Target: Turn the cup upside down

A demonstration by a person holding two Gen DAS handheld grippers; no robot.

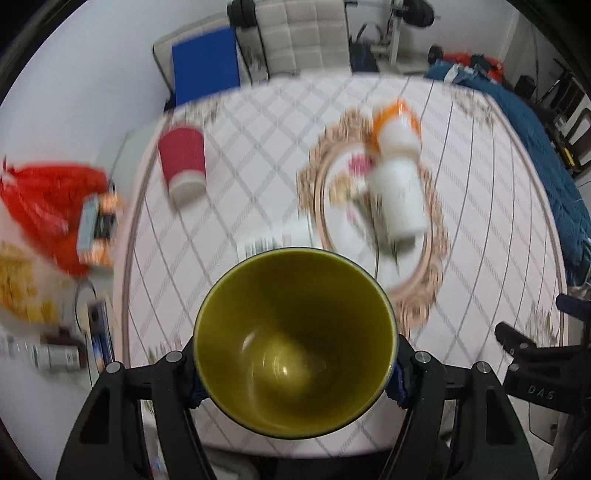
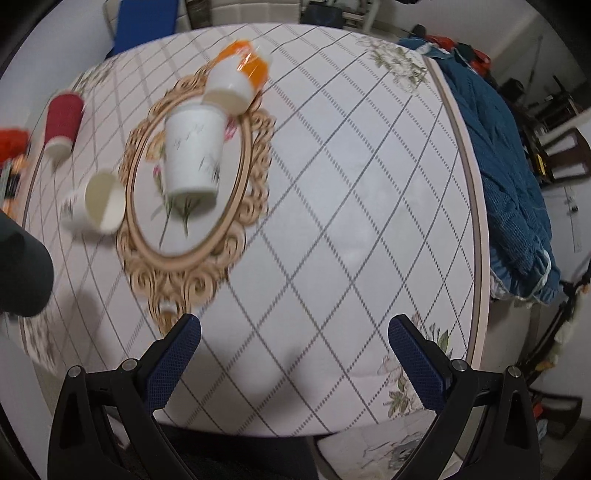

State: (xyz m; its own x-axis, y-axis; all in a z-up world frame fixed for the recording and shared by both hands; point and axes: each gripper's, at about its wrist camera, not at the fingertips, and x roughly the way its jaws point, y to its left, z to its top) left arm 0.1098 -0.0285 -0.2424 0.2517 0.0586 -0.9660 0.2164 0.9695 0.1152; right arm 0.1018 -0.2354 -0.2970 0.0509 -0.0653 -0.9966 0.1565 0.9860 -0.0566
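Olive-lined cup (image 1: 295, 343) is clamped mid-air by left gripper (image 1: 295, 373) for flipping; right gripper (image 2: 293, 354) held apart, empty.

Home, lived-in room. Round table (image 2: 332, 192) with floral checked tablecloth, weight bench and barbell (image 1: 332, 14) at the back wall, blue blanket (image 2: 509, 177) draped beside the table, paper cups (image 2: 192, 155), clutter around.

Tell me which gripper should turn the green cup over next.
Left. The left gripper is shut on the green cup, its mouth facing the camera. The right gripper is open over the table, holding nothing.
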